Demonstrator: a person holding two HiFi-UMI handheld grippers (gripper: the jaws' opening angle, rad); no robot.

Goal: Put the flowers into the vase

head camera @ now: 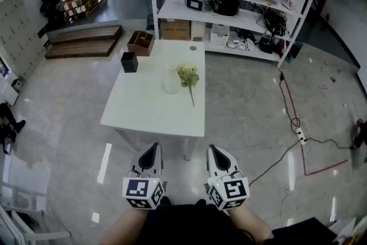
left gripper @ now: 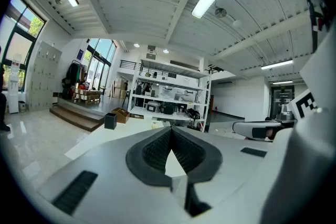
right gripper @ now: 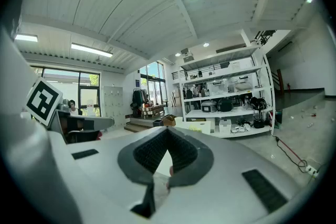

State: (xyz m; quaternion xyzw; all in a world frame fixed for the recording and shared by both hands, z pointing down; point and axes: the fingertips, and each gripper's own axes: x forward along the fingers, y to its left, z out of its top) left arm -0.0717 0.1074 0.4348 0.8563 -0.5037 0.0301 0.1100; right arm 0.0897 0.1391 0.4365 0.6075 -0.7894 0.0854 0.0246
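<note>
- White bench (head camera: 143, 115): straight ahead of the person and well apart from both tools.
- Jaws pressed together with nothing between them: left hand-held gripper (head camera: 153, 149), right hand-held gripper (head camera: 213, 151).
- The vase (head camera: 171, 80) stands upright, mid-bench toward the far side.
- The flowers (head camera: 189, 76) lie flat just right of the vase. Long axis runs near-to-far, blooms far, stem end toward the person. The right hand-held gripper looks nearer.

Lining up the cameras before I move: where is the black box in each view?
Head view: black box on the table, at its far left corner.
Left gripper view: box left of centre.
Right gripper view: box small, near centre.
Shared landmark: the white shelf rack behind it.
</note>
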